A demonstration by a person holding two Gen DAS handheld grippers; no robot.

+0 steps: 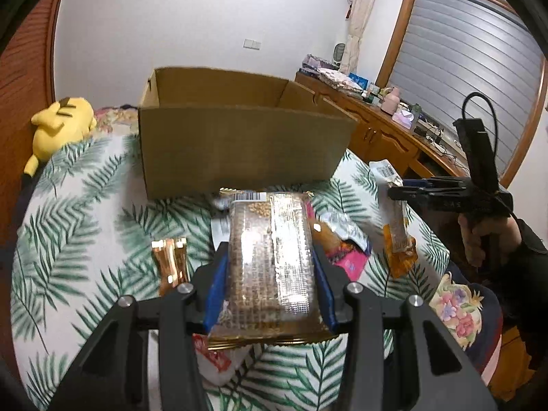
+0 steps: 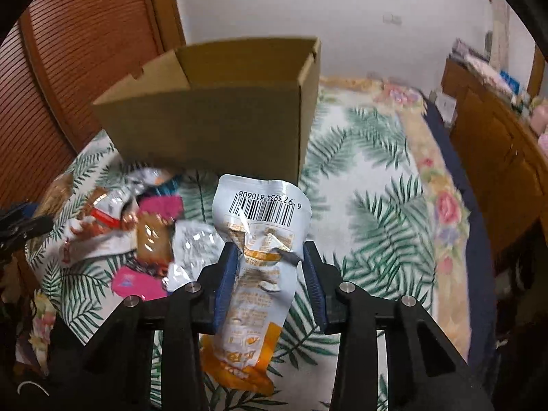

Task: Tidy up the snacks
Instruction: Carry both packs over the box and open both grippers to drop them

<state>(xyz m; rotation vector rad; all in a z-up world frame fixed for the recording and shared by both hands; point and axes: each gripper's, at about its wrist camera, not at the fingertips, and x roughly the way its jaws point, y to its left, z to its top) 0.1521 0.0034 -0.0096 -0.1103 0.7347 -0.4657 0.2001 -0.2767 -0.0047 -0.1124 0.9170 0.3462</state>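
Observation:
My left gripper (image 1: 270, 257) is shut on a clear cracker packet (image 1: 270, 260) with a barcode, held above the bed. My right gripper (image 2: 270, 257) is shut on a white-and-orange snack pouch (image 2: 260, 239) with a barcode; the right gripper (image 1: 399, 192) and the pouch (image 1: 397, 236) also show at the right of the left wrist view. An open cardboard box (image 1: 239, 144) stands on the bed just beyond both grippers and shows in the right wrist view too (image 2: 219, 126). Several loose snack packets (image 2: 144, 226) lie left of the right gripper.
The bed has a palm-leaf cover (image 1: 85, 205). A yellow plush toy (image 1: 61, 123) lies at its far left. A gold wrapper (image 1: 171, 263) lies left of my left gripper. A wooden cabinet (image 1: 387, 130) with clutter runs along the right.

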